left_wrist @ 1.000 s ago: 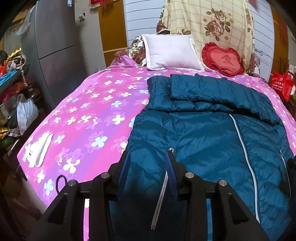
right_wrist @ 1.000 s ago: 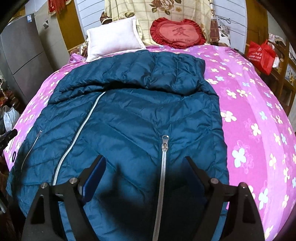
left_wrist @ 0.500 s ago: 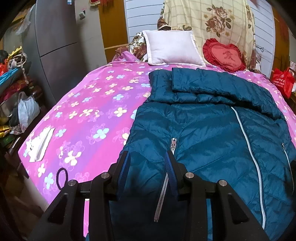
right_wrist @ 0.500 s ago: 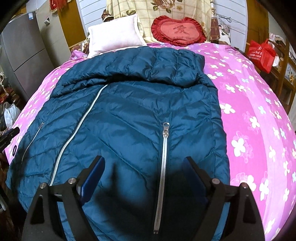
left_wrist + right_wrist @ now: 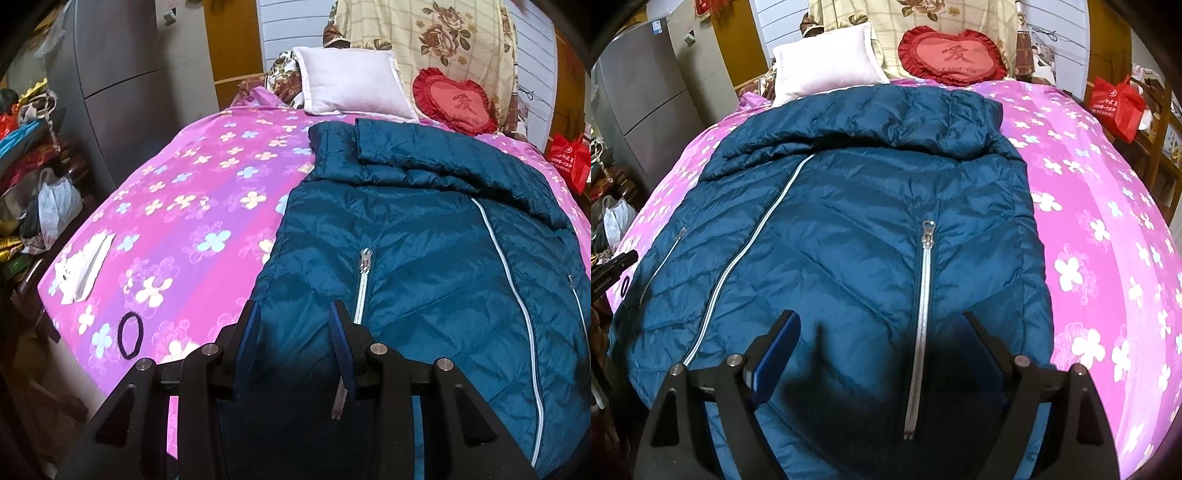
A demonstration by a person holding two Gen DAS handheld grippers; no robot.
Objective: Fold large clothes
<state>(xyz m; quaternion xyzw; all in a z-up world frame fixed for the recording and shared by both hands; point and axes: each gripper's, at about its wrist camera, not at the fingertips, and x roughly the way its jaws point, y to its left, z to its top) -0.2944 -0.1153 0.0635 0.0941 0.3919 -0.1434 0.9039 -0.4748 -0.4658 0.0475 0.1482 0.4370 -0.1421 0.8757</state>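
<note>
Both tools: left (image 5: pixel 295 325) clamps one jacket (image 5: pixel 871 236), right (image 5: pixel 879 332) apart, two pillows (image 5: pixel 351 86)

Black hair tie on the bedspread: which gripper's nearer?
Left. The left gripper sits over the jacket's edge, beside the hair tie. The right gripper is over the jacket's far side, with the tie beyond the opposite hem.

Spread over the bed: a pink flowered sheet (image 5: pixel 192 206). At its head, a white pillow (image 5: pixel 351 83) beside a red heart cushion (image 5: pixel 456 101). Near its foot corner, a black hair tie (image 5: pixel 130 334).
</note>
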